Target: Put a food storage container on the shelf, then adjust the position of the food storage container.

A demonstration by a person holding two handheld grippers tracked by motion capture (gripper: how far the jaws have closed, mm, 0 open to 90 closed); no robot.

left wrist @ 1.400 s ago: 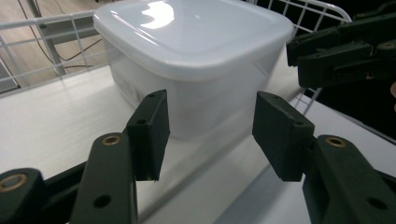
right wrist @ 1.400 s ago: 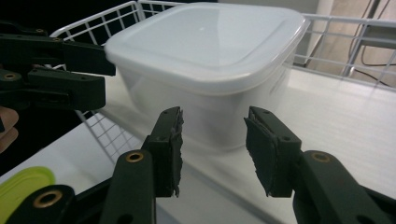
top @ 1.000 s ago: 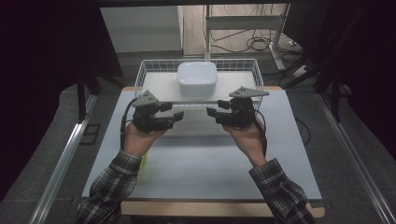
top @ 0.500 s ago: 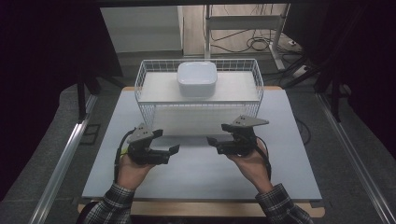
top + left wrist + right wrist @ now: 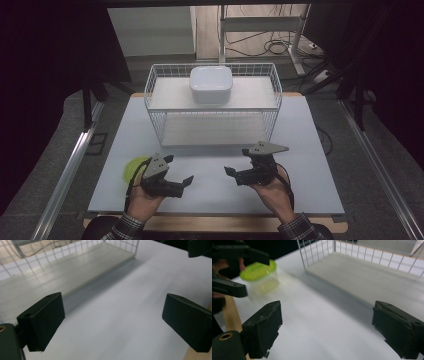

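Observation:
My left gripper [image 5: 180,169] hovers low over the pale mat near the front left, open and empty. In the left gripper view its jaws [image 5: 113,322] stand wide apart over bare mat. My right gripper [image 5: 236,161] is held level with it at the front right, also open and empty, with jaws [image 5: 327,330] spread wide. Both pairs of jaws have just been opening with nothing between them. A clear tub with a lime-green lid [image 5: 133,167] stands just behind my left hand, and is blurred in the right gripper view [image 5: 259,275].
A white wire rack [image 5: 155,117] stands at the back middle of the mat [image 5: 300,165], with a white square container [image 5: 210,84] on its top shelf. Its lower board [image 5: 62,272] lies ahead of both grippers. The wooden table edge [image 5: 215,224] runs along the front.
Both hands have come down and back from the rack's front towards the near edge. Both pairs of jaws stand wider than before.

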